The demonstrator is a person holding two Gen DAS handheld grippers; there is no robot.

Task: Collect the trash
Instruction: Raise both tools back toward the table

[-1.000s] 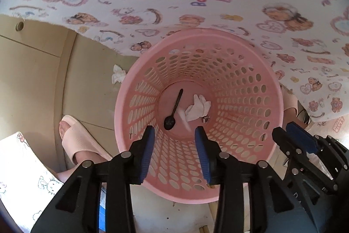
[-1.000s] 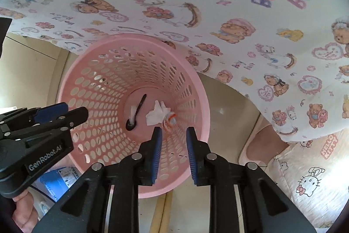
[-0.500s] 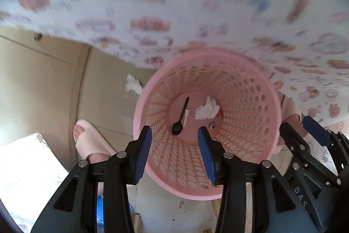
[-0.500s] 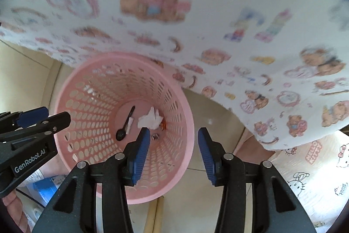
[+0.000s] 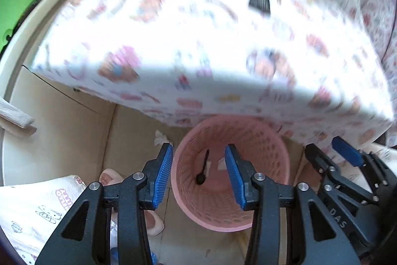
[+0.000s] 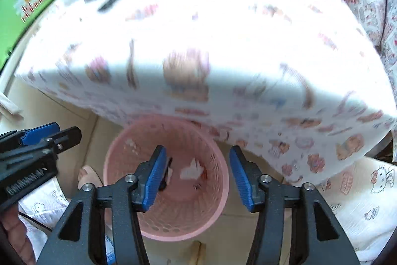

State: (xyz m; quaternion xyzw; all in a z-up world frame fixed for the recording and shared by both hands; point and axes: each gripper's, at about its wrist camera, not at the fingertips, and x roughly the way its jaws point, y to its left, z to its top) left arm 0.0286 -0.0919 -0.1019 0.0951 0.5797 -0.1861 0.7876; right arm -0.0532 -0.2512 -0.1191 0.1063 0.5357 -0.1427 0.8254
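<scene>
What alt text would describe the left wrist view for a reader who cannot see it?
The left gripper hangs open and empty above a pink basket on the floor, with a black spoon and white paper inside. Behind is a table with a blurred patterned cloth; the right gripper is at right.

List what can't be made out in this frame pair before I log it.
- Dark items on the tablecloth, both views: motion blur hides what they are.
- Black spoon: in the right wrist view, the right hand-held gripper's finger covers most of it.
- Small bits beside the white tissue in the pink basket: too small to identify.
- White scrap on floor, left wrist view: blurred, kind unclear.
</scene>
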